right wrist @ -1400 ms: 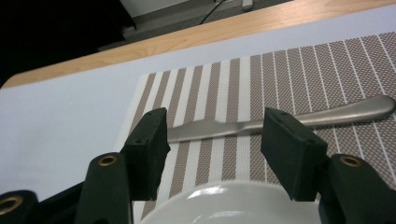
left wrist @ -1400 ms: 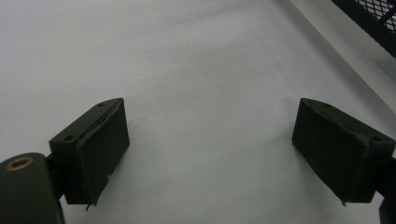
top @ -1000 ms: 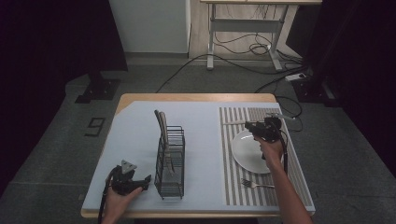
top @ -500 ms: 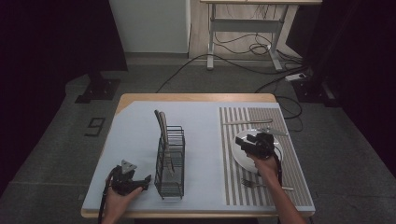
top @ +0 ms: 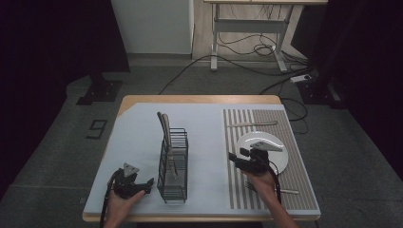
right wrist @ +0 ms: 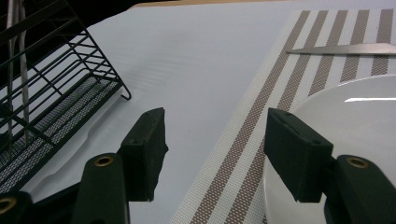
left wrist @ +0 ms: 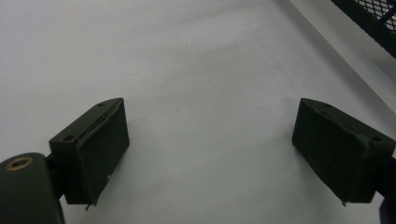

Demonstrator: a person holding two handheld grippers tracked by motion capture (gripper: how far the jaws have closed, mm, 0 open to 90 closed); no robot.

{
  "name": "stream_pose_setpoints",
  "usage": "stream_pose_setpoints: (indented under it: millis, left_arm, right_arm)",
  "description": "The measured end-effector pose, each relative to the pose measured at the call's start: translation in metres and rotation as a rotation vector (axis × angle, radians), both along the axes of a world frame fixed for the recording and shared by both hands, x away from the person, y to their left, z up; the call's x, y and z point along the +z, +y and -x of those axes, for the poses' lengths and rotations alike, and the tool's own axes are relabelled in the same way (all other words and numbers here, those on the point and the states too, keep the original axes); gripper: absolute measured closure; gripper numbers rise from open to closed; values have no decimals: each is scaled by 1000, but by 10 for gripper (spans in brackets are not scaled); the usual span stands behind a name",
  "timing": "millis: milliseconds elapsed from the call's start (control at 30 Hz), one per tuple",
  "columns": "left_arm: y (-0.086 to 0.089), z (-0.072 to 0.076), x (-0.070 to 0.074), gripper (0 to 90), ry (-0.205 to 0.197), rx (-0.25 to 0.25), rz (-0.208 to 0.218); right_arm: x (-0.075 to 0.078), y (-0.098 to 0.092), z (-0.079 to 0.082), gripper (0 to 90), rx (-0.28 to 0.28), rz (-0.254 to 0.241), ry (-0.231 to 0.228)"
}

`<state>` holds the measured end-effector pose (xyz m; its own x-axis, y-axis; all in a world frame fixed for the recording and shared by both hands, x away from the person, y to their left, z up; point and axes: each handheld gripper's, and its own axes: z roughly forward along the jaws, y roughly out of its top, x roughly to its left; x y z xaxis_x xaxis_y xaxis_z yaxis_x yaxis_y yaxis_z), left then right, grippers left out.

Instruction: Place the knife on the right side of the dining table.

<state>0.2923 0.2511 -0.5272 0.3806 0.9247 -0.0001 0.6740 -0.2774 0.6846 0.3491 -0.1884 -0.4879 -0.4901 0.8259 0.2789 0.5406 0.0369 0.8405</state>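
The right gripper [top: 234,158] hangs with its black jaws wide apart and nothing between them, over the left edge of the striped brown-and-white placemat [top: 242,190], just left of the round white plate [top: 280,161]. The right gripper view adds what the high view cannot: the near rim of that plate [right wrist: 355,121] sits just beside the right-hand jaw, while the left-hand jaw stands over the bare pale blue table cover [right wrist: 201,60]. The same view catches the blade of a silver table knife [right wrist: 345,49] lying across the far stripes.

The left gripper [top: 148,184] rests at the near left corner of the table, jaws equally wide and empty; the left gripper view shows plain cover beneath them and a corner of mesh [left wrist: 373,14] at the upper right.

Between the two grippers stands the black wire cutlery rack [top: 173,175], upright, with pale-handled utensils [top: 164,126] rising from its far end. Open cover lies on both sides of it and beyond it to the table's far wooden edge [top: 199,99]. A silver fork [top: 285,191] lies on the near end of the placemat, partly under the right hand.
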Motion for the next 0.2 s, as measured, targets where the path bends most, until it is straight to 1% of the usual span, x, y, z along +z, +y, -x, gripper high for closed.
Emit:
stream_pose_setpoints:
  millis: [200]
  left_arm:
    - [0,0,0,104,-1,0,0]
  right_arm:
    - [2,-2,0,387,-8,-7,-8]
